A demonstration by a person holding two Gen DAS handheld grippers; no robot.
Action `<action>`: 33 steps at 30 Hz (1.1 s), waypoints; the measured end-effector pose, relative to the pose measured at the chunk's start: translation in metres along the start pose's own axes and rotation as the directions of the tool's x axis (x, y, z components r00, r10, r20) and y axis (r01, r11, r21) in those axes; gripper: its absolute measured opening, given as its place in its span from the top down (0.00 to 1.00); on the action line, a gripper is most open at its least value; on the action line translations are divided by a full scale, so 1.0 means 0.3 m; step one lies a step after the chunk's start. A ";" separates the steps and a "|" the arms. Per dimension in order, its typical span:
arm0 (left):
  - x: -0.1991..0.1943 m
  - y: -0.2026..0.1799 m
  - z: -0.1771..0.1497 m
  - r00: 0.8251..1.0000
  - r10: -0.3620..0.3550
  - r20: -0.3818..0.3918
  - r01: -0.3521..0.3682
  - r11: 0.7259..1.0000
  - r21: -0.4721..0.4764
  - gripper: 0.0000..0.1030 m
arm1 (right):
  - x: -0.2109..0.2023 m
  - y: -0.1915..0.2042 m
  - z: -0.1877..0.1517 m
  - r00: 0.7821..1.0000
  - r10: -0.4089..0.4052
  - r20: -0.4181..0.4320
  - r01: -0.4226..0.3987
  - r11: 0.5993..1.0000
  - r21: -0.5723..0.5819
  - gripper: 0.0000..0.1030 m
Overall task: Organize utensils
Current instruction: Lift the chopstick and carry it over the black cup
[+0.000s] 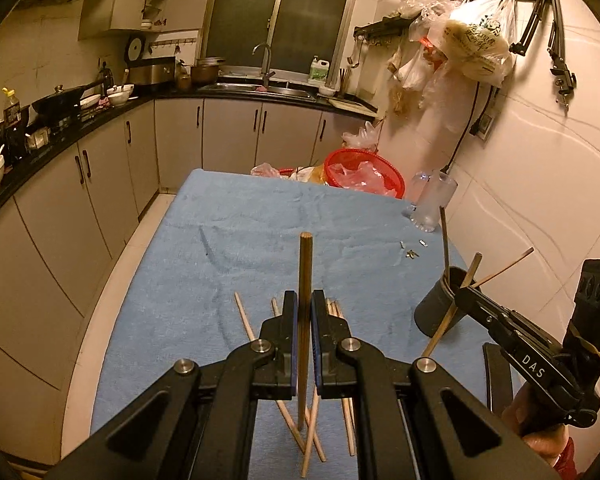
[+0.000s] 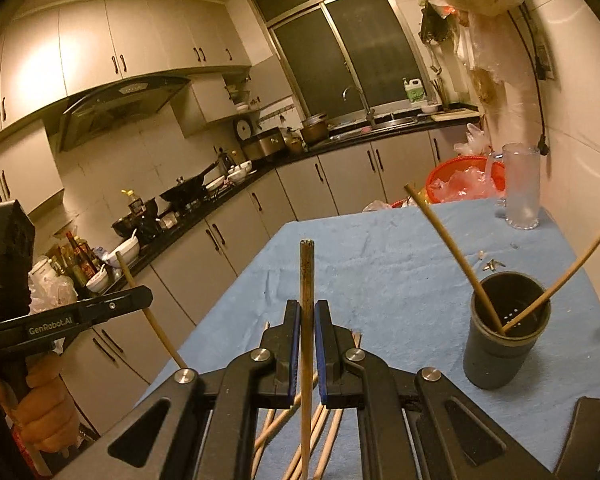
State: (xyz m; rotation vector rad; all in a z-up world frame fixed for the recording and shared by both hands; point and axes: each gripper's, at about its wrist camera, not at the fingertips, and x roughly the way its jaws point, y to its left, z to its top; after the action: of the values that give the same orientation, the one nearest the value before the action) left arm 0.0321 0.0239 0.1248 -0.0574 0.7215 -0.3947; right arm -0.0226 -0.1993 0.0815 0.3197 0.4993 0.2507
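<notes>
Chopsticks are the thing here: one stands upright in each gripper, more lie loose on the blue cloth (image 1: 228, 216), and a few already lean in the dark cup (image 2: 504, 344). The left gripper (image 1: 305, 308) has its jaws closed almost fully on a brown chopstick (image 1: 305, 280), which rises straight up between the blue pads and also runs down below them, over the scattered pile (image 1: 312, 432) on the cloth. The right gripper (image 2: 307, 316) is likewise pinched nearly shut on a darker chopstick (image 2: 307, 276), its squared tip pointing up and its lower length passing down between the fingers above several loose sticks (image 2: 320, 436). In the right wrist view the cup stands on the cloth to the right of that gripper, well apart from it, with two sticks inside leaning outward in opposite directions. In the left wrist view the same cup sits at the right side of the cloth, partly behind the right gripper and its held stick, with three sticks showing above its rim. The left gripper appears at the left edge of the right wrist view, gripped by a hand (image 2: 46, 412), its chopstick tilted. A frosted glass mug (image 2: 521, 188) stands near the far right corner of the cloth, with a few small metal bits (image 1: 412, 250) lying between it and the cup. A red basket (image 1: 364, 174) sits just beyond the far edge.
</notes>
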 end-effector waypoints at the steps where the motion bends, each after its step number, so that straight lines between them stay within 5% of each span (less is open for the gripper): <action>1: -0.003 -0.002 0.003 1.000 -0.001 0.002 0.001 1.000 0.003 0.94 | -0.006 -0.001 0.003 1.000 0.000 0.006 0.000 1.000 0.004 0.93; 33: -0.008 -0.138 0.074 0.997 -0.072 -0.007 0.072 0.995 0.069 0.94 | -0.190 -0.157 0.084 0.987 -0.066 0.145 0.052 0.994 0.098 0.93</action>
State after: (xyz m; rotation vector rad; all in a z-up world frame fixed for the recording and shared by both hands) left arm 0.0312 -0.0155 0.1508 -0.0171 0.7115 -0.4888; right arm -0.0509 -0.2664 0.1097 0.4113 0.3735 0.1450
